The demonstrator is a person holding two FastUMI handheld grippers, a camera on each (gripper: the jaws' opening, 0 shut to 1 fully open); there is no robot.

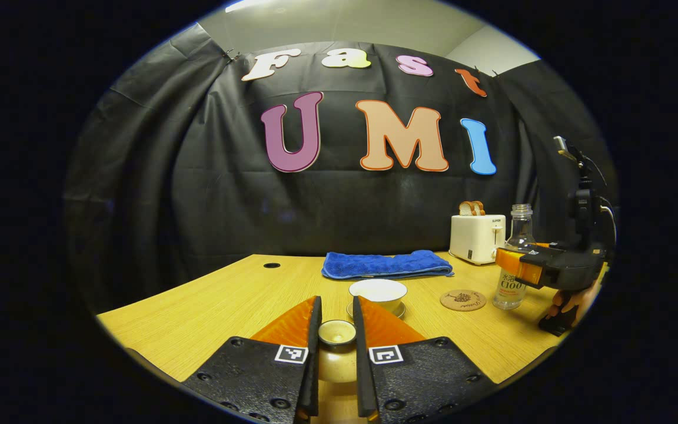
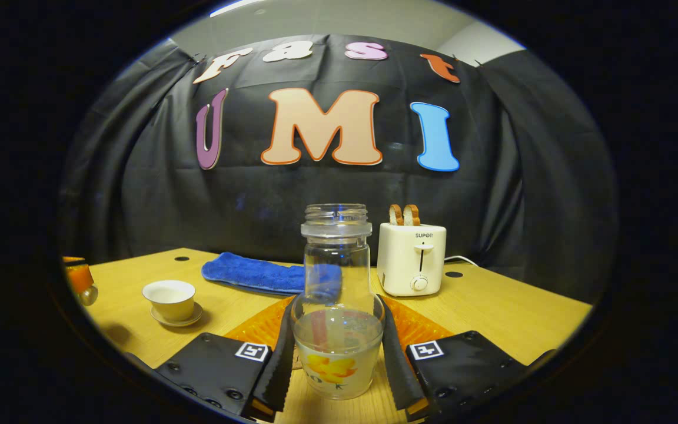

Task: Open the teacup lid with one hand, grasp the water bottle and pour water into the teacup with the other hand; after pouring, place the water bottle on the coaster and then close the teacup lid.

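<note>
1. Between the two black fingers of the left gripper [image 1: 336,330] sits the small round glazed teacup lid [image 1: 336,333], knob end showing; both finger pads press its sides, so the tool is clenched on it.
2. Just ahead of those fingertips stands the uncovered cream ceramic teacup [image 1: 378,292] on its saucer, apart from the lid.
3. Ahead and to the right of the cup lies the round brown cork coaster [image 1: 462,300], bare wood all around it.
4. Beyond the cup, a folded blue towel [image 1: 387,264] lies across the far part of the yellow wooden table [image 1: 198,312]; a cream toaster [image 1: 478,238] with bread slices stands at the far right.
5. Left of the left gripper the tabletop is open out to its curved near edge.
6. Inside the right gripper [image 2: 335,353], the clear, capless glass water bottle [image 2: 336,294] stands upright, partly filled. Both fingers lie against its lower body, apparently grasping it, though its base is hard to see.
7. From the right gripper, the teacup is ahead and well to the left, with open wood between; the toaster is ahead and slightly right, near the table's back edge.
</note>
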